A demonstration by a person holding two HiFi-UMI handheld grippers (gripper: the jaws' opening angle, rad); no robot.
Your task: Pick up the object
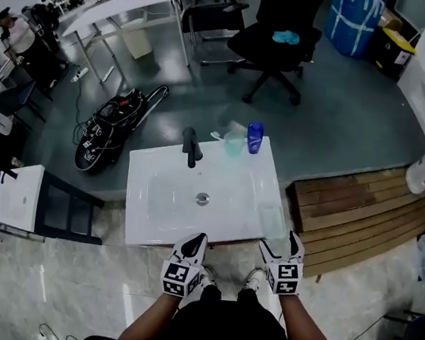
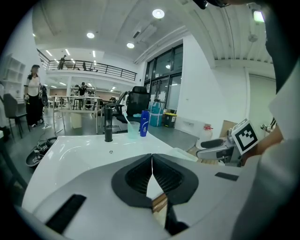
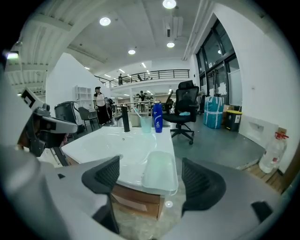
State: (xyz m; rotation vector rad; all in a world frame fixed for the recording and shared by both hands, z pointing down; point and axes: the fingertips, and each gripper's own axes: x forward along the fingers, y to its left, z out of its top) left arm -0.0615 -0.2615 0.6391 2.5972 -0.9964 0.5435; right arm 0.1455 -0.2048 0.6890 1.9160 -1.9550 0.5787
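While left gripper sits closed, right gripper gapes before sink.

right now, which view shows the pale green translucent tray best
Right gripper view: the pale green translucent tray fills the foreground. Head view shows it small and faint; left gripper view, only its edge.

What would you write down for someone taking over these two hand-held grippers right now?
Left gripper: jaws shut, empty, at the near edge of the white sink.
Right gripper: jaws open, empty, facing the clear tray on the sink's near right corner, not touching it.
Blue bottle, cup and black faucet stand at the far edge.
Done: nothing picked up.
Left: the object isn't named; the tray is nearest the open jaws, so probably grasp and lift it.
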